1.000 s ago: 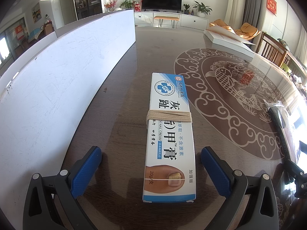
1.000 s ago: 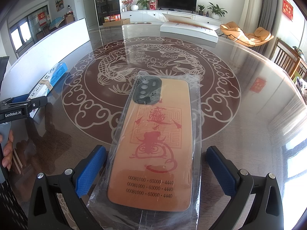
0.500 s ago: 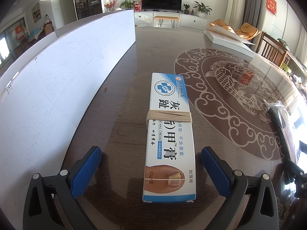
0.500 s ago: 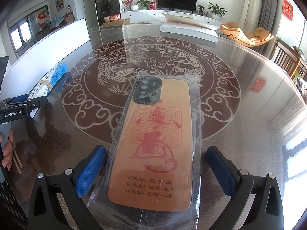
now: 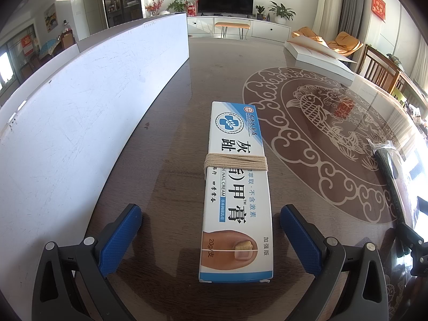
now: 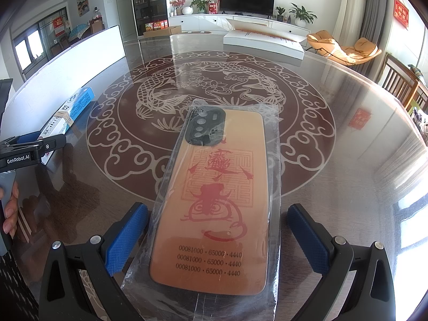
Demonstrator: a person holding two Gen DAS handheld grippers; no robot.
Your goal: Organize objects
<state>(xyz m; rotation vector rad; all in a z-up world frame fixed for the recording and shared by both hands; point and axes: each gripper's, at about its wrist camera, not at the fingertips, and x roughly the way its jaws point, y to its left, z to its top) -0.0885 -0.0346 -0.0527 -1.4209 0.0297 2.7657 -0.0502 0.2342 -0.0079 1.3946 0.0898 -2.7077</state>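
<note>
A white and blue nail cream box (image 5: 236, 195), bound with tan string, lies flat on the dark table between the fingers of my left gripper (image 5: 211, 236). That gripper is open, its blue pads clear of the box on both sides. An orange phone case in a clear plastic bag (image 6: 211, 200) lies between the fingers of my right gripper (image 6: 218, 236), which is open too, pads apart from the bag. The right wrist view also shows the cream box (image 6: 71, 111) at the far left, behind the left gripper's body (image 6: 29, 149).
A long white panel (image 5: 80, 112) stands along the left of the table. A flat white box (image 6: 263, 42) lies at the far side. A glass-topped table (image 6: 334, 147) with a fish pattern carries everything. A hand (image 6: 9, 208) grips the left tool. Chairs (image 6: 401, 85) stand to the right.
</note>
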